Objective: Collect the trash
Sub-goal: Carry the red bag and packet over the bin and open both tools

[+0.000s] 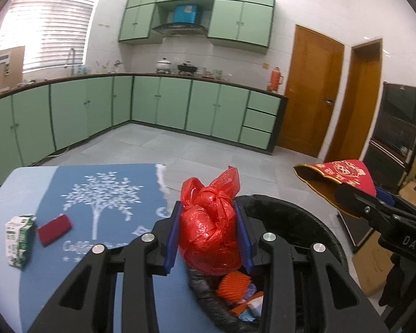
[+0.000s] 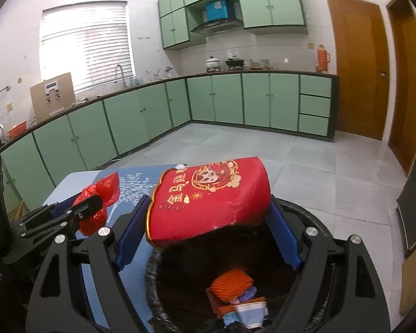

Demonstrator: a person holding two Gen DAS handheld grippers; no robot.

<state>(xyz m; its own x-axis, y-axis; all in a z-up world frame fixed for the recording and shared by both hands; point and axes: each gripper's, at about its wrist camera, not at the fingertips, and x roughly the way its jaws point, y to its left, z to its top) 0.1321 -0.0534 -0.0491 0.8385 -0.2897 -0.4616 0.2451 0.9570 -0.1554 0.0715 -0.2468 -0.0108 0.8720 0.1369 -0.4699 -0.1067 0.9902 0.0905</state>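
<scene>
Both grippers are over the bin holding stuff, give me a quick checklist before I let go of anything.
1. Left gripper shut on the knotted red plastic bag: ok.
2. Red bag above the black trash bin opening: ok, near its table-side rim.
3. Right gripper shut on the red paper bag: ok.
4. Paper bag over the bin mouth: ok.
5. Room left inside the bin: ok; trash sits low, including an orange foam net.
6. Table cleared of trash: not ok; milk carton and small red box remain.
</scene>
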